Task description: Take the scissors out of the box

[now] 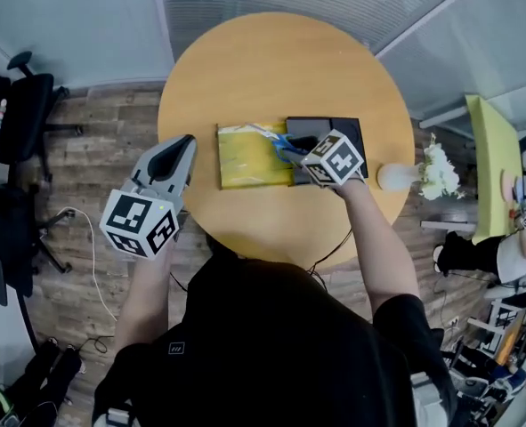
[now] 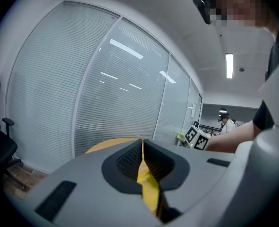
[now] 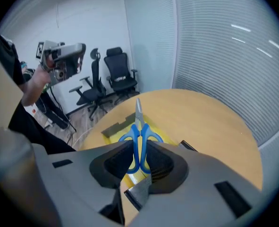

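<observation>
1. Step judged: the scissors (image 3: 139, 135) are being lifted clear of the box (image 1: 243, 163). The lift looks almost done.
2. The right tool (image 3: 139, 150) is clamped narrow on the blue handle loops. The blades stick out past the jaw tips, pointing away from the camera.
3. In the head view the scissors (image 1: 273, 139) are seen over the seam between the box's yellow half and its black half (image 1: 352, 132). They appear raised above both, but the gap cannot be confirmed.
4. To do it well, a straight upward lift is advised until the blade tip is above the box wall and flap. Then the scissors should be carried sideways to bare surface (image 1: 271, 60).
5. Pad pressure should be held firm, since only the loops are gripped and the blades could swing or slip.
6. The left tool (image 1: 175, 154) is held off the surface edge, well apart from the box. It is not needed unless the box drags along.
7. The left tool (image 2: 142, 148) jaws are pressed together. A thin yellow sliver shows in the seam and cannot be identified.
</observation>
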### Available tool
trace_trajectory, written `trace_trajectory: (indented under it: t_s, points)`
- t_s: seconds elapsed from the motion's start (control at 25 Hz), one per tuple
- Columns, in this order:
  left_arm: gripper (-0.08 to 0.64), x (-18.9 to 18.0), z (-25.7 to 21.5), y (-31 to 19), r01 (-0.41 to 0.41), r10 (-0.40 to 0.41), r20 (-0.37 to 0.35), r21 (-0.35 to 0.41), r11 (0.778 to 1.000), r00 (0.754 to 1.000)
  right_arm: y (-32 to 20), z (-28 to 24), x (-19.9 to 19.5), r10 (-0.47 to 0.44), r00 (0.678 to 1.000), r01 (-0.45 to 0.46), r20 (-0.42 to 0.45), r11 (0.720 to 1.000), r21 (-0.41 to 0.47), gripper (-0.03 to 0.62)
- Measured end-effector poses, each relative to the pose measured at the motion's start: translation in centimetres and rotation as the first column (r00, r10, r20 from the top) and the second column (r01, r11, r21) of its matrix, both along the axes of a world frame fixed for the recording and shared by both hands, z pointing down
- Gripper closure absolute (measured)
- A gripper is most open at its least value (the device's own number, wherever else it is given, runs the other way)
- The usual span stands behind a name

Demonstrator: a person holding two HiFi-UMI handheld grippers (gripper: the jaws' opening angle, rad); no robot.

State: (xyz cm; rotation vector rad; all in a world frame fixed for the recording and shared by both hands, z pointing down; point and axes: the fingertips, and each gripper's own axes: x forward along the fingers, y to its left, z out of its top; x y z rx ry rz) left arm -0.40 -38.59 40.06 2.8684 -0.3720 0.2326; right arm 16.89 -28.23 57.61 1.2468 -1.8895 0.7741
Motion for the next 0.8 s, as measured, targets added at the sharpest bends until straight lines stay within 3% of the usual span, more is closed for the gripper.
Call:
trace_trajectory:
  t_s: [0.08,0.24,0.44,0.6,0.8]
  points:
    - [0.54,1.1,-1.2,0.4,-0.004,0.005,-0.004,0.021,1.0,1.0,1.0,-1.7,0.6,0.039,0.998,-0.042,0.046,0.997,0.068,0.492]
    - [0.54,3.6,-2.9,2.1,-0.023,0.023,0.008,0.061,0.998,1.0,3.8,-4.2,2.2,0.059,0.997,-0.066,0.048,0.985,0.162,0.492]
    - [0.54,6.7,-4.4,5.1,-0.058,0.056,0.024,0.094,0.994,0.998,7.4,-8.0,4.5,0.12,0.983,-0.157,0.141,0.944,0.291,0.492]
    - [0.54,8.5,-5.0,7.4,-0.079,0.075,0.034,0.116,0.99,0.997,10.1,-11.3,6.2,0.164,0.962,-0.24,0.217,0.887,0.395,0.492]
    - [0.54,9.5,-5.8,9.7,-0.098,0.094,0.041,0.138,0.986,0.995,13.3,-16.5,6.6,0.117,0.926,-0.314,0.36,0.768,0.558,0.492]
